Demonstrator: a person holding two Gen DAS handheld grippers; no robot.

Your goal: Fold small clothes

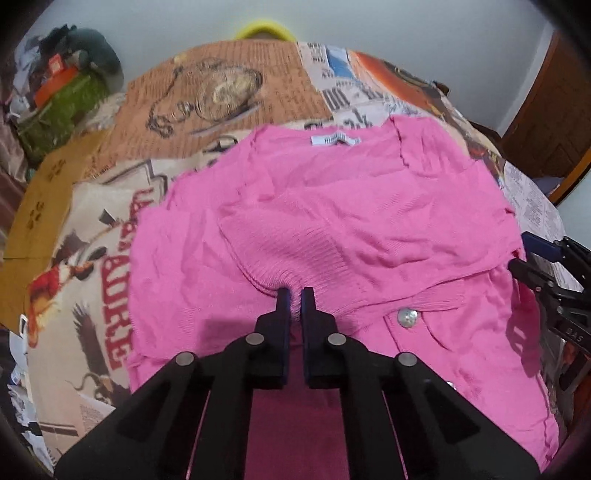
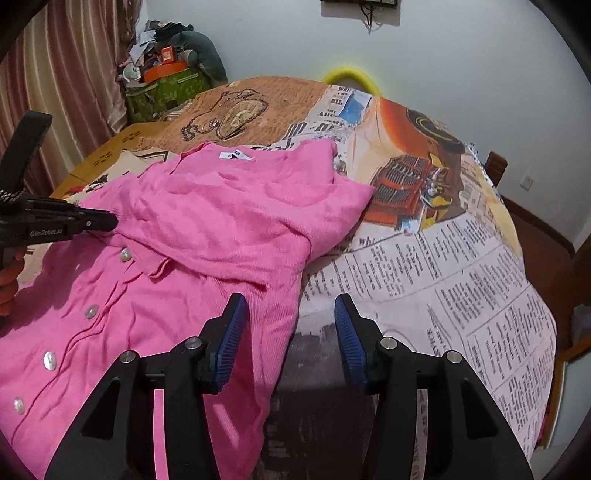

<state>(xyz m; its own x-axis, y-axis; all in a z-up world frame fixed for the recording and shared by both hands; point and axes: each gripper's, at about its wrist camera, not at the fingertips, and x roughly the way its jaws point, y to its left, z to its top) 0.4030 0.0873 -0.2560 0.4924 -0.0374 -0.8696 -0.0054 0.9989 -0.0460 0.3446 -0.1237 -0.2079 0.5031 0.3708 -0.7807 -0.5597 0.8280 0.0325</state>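
A pink knit cardigan [image 1: 332,221] with pearly buttons [image 1: 407,317] lies spread on the table, its white neck label [image 1: 334,140] at the far side. A sleeve is folded across the body. My left gripper [image 1: 293,295] is shut on the sleeve's ribbed cuff [image 1: 303,266], over the middle of the cardigan. My right gripper [image 2: 290,321] is open and empty, just above the cardigan's [image 2: 221,229] right edge, straddling it. The left gripper also shows in the right wrist view [image 2: 110,221], and the right gripper in the left wrist view [image 1: 524,254].
The table wears a newspaper-print cloth [image 2: 443,266]. A yellow chair back [image 1: 264,29] stands at the far edge. A green box piled with clutter [image 2: 166,88] sits at the far left by a curtain. A wooden chair [image 2: 495,166] stands at the right.
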